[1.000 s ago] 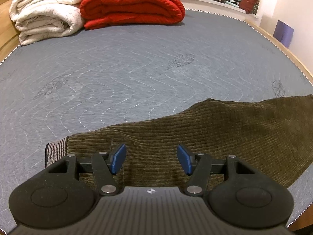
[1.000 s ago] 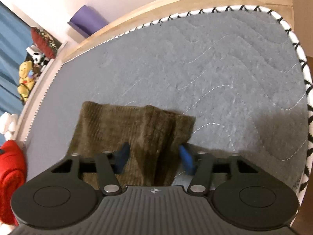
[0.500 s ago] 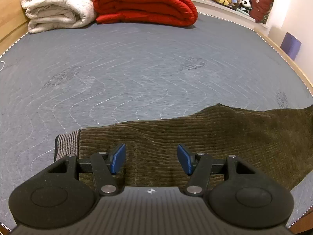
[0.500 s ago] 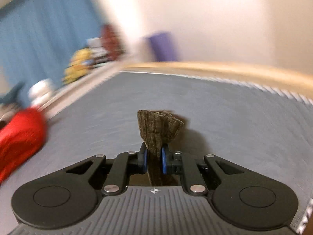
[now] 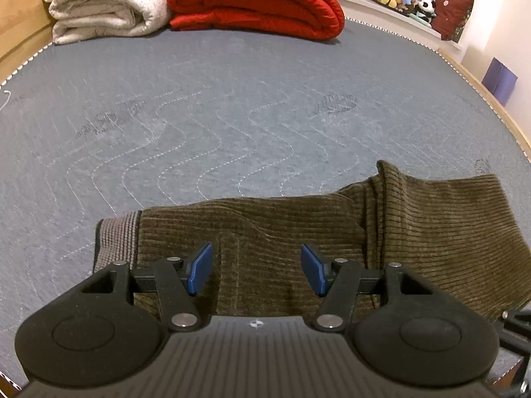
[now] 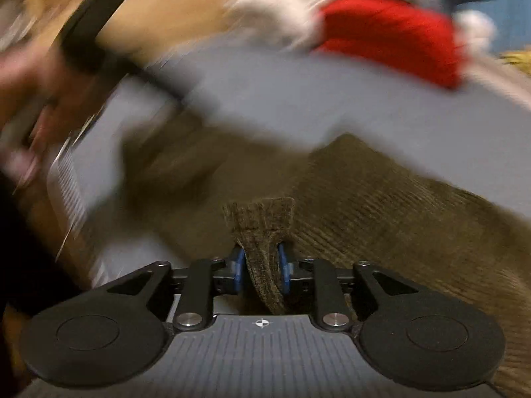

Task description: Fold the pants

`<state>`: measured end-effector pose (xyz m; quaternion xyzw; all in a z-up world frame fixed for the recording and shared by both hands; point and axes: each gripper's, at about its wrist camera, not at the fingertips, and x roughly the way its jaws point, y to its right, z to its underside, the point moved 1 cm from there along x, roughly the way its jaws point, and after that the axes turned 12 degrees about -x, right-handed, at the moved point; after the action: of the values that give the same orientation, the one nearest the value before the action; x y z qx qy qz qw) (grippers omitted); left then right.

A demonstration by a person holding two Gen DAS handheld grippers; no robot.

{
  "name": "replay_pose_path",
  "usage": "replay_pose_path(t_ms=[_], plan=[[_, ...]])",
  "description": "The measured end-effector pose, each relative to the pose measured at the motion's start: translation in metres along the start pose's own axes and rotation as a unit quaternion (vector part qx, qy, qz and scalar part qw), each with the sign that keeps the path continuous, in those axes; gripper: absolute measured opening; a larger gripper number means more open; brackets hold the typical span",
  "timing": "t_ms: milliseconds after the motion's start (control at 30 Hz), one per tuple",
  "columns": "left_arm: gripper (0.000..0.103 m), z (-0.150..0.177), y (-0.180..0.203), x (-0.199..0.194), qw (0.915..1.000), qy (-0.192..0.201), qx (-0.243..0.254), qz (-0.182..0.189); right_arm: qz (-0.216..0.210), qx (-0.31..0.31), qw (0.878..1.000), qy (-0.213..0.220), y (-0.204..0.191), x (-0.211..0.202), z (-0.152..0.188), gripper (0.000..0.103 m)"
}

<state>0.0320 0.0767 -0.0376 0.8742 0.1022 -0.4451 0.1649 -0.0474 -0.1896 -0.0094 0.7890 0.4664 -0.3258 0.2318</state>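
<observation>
Pants cuff sits between the opening right tool pads.

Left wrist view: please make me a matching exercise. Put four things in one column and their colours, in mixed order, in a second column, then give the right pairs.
Things:
1. pants
2. folded quilt
3. folded blanket
4. bed cover

Colours:
A. grey
B. red
C. olive brown
D. cream white

Pairs: 1-C, 2-B, 3-D, 4-A
</observation>
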Motion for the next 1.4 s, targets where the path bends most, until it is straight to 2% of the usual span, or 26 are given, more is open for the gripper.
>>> replay_pose_path(t_ms=[67, 167, 233, 333, 400, 467, 500, 533, 633, 700, 733, 767, 833, 867, 900, 933, 967, 1033, 1167, 1233, 1333, 1400], plan=[[0.065, 0.0, 0.002, 0.001, 1.0, -0.004, -0.001, 0.006, -0.007, -0.037, 0.999, 0.0, -0.016, -0.001, 0.001, 0.044], [0.065, 0.001, 0.006, 0.005, 0.9997, -0.012, -0.004, 0.019, -0.035, -0.017, 0.999, 0.03, -0.008, -0.023, -0.002, 0.045], [0.065, 0.001, 0.01, 0.01, 0.999, -0.023, -0.013, 0.035, -0.023, 0.007, 0.999, 0.046, 0.01, -0.037, -0.002, 0.046], [0.065, 0.003, 0.021, 0.018, 0.9971, -0.04, -0.022, 0.06, 0.023, 0.028, 0.998, 0.052, 0.035, -0.053, 0.005, 0.046], [0.065, 0.005, 0.031, 0.022, 0.9957, -0.045, -0.022, 0.078, 0.072, 0.053, 0.996, 0.021, 0.056, -0.056, 0.015, 0.046], [0.064, 0.008, 0.044, 0.025, 0.9928, -0.051, -0.018, 0.107, 0.108, 0.081, 0.99, -0.038, 0.069, -0.048, 0.032, 0.046], [0.063, 0.009, 0.05, 0.026, 0.9906, -0.057, -0.014, 0.124, 0.107, 0.099, 0.985, -0.089, 0.078, -0.04, 0.045, 0.046], [0.063, 0.012, 0.057, 0.027, 0.9876, -0.064, -0.006, 0.144, 0.092, 0.113, 0.983, -0.115, 0.083, -0.036, 0.054, 0.046], [0.063, 0.024, 0.084, 0.026, 0.9736, -0.091, 0.042, 0.205, 0.064, 0.155, 0.983, -0.077, 0.097, -0.062, 0.057, 0.046], [0.062, 0.036, 0.1, 0.024, 0.9619, -0.109, 0.083, 0.237, 0.077, 0.179, 0.981, -0.016, 0.11, -0.094, 0.056, 0.046], [0.061, 0.042, 0.106, 0.024, 0.9559, -0.122, 0.102, 0.247, 0.085, 0.187, 0.979, 0.0, 0.113, -0.106, 0.057, 0.046], [0.058, 0.049, 0.11, 0.025, 0.9523, -0.134, 0.12, 0.246, 0.1, 0.198, 0.975, 0.013, 0.12, -0.118, 0.059, 0.046], [0.056, 0.066, 0.117, 0.036, 0.9459, -0.176, 0.173, 0.21, 0.127, 0.21, 0.969, 0.004, 0.129, -0.125, 0.067, 0.046], [0.055, 0.074, 0.117, 0.043, 0.9434, -0.192, 0.189, 0.193, 0.138, 0.216, 0.966, -0.022, 0.135, -0.123, 0.076, 0.044], [0.055, 0.077, 0.115, 0.046, 0.9402, -0.202, 0.194, 0.194, 0.151, 0.225, 0.96, -0.068, 0.139, -0.117, 0.088, 0.031], [0.055, 0.076, 0.115, 0.045, 0.9394, -0.203, 0.194, 0.197, 0.156, 0.234, 0.954, -0.107, 0.142, -0.109, 0.101, 0.023], [0.055, 0.073, 0.115, 0.045, 0.9393, -0.206, 0.189, 0.199, 0.152, 0.245, 0.949, -0.129, 0.144, -0.104, 0.115, 0.023], [0.054, 0.06, 0.108, 0.046, 0.9469, -0.201, 0.149, 0.202, 0.147, 0.245, 0.951, -0.12, 0.144, -0.109, 0.12, 0.023], [0.061, 0.023, 0.086, 0.05, 0.9725, -0.127, 0.037, 0.192, 0.147, 0.253, 0.95, -0.108, 0.139, -0.115, 0.116, 0.023], [0.064, 0.011, 0.078, 0.056, 0.9782, -0.102, -0.005, 0.181, 0.144, 0.271, 0.948, -0.085, 0.14, -0.111, 0.115, 0.024], [0.071, 0.0, 0.073, 0.072, 0.9809, -0.076, -0.045, 0.173, 0.168, 0.299, 0.938, -0.06, 0.147, -0.117, 0.115, 0.043], [0.073, -0.004, 0.074, 0.087, 0.9813, -0.073, -0.05, 0.171, 0.183, 0.304, 0.932, -0.073, 0.15, -0.113, 0.119, 0.063]])
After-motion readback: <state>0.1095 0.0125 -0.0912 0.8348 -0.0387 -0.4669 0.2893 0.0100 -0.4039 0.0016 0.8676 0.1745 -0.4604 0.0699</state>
